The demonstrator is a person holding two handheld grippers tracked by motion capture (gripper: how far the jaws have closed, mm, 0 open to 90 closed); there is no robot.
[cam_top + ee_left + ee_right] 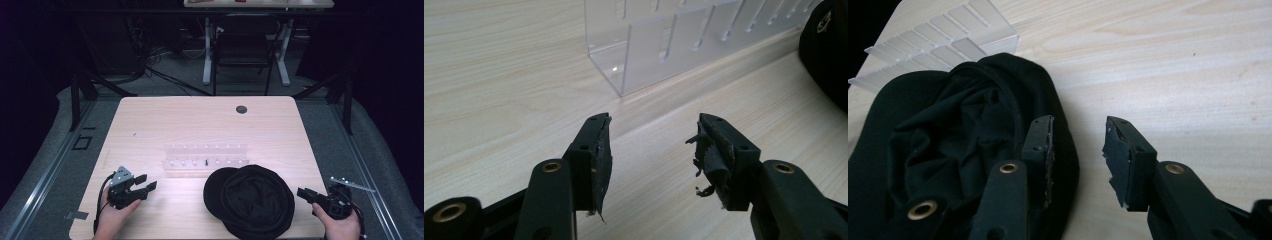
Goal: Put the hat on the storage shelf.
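Black cap [252, 200] upside down at near edge of surface [165, 120], hollow up, brim toward left. Clear slotted rack [206, 159] just behind cap. Right claw [306, 193] spread, empty, beside cap's right rim, one jaw over rim in right gripper view. Left claw [145, 186] spread, empty, well left of cap, pointing toward rack.

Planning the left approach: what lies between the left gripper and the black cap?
In the high view, only bare table lies between the left gripper and the black cap; the clear rack sits farther back.
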